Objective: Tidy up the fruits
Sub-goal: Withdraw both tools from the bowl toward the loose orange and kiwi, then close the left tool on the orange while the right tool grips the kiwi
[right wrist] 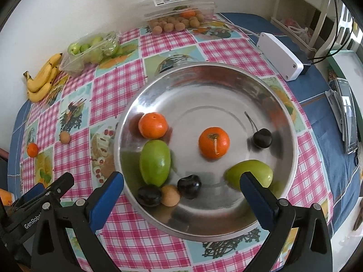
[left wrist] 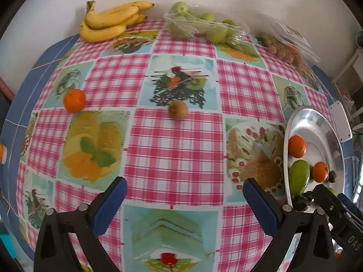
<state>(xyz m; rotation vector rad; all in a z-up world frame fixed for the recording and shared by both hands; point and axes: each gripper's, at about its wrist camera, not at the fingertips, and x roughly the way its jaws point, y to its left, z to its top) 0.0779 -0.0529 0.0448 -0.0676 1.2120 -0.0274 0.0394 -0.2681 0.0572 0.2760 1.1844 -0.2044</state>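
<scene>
My right gripper (right wrist: 181,178) hangs open over the near side of a silver bowl (right wrist: 204,86), with nothing pinched. In the bowl lie two tangerines (right wrist: 153,125) (right wrist: 214,142), two green mangoes (right wrist: 155,162) (right wrist: 251,171), a stemmed cherry (right wrist: 262,138), two dark plums (right wrist: 189,186) (right wrist: 149,195) and a small tan fruit (right wrist: 170,195). My left gripper (left wrist: 183,190) is open above bare tablecloth. Beyond it a loose tangerine (left wrist: 74,100) and a brown kiwi-like fruit (left wrist: 178,109) rest on the cloth. The bowl (left wrist: 317,122) stands at its right.
Along the back wall lie bananas (left wrist: 111,22), a wrapped tray of green fruit (left wrist: 199,26) and a clear box of small tan fruit (left wrist: 283,47). A white power box (right wrist: 281,55) with cable and a phone (right wrist: 348,115) lie right of the bowl.
</scene>
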